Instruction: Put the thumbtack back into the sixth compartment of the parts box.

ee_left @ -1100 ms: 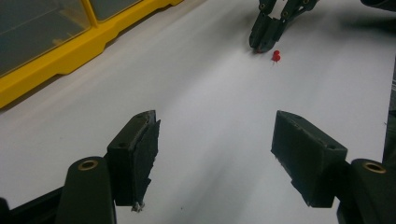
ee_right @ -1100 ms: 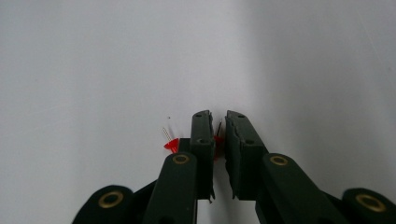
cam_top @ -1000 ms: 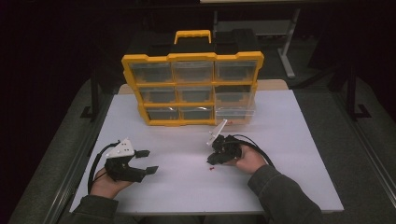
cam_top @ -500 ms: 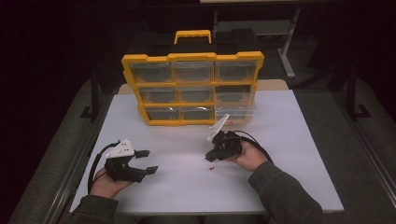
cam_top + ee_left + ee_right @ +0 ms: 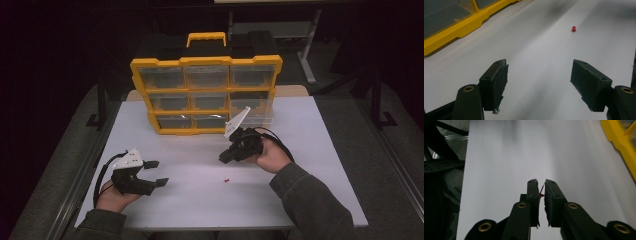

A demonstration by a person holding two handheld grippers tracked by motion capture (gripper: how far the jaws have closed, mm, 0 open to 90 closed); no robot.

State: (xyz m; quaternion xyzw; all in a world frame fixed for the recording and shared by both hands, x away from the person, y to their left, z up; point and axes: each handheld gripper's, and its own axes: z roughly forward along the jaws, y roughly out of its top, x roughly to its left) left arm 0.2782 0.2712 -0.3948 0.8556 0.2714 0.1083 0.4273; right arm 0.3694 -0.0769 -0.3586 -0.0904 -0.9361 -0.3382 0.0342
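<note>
On the white counter (image 5: 300,165), in front of the yellow drawer box (image 5: 205,95), the right gripper (image 5: 541,192) has its fingers clamped on a red pushpin (image 5: 541,194). The left gripper (image 5: 539,85), fingers apart and just widened, grips nothing. Another red pushpin (image 5: 227,180) lies between the two.

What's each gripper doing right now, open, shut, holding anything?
Left gripper: open, nothing between its fingers, resting low over the table.
Right gripper: shut on a red pushpin, another red pushpin lies below it.
</note>
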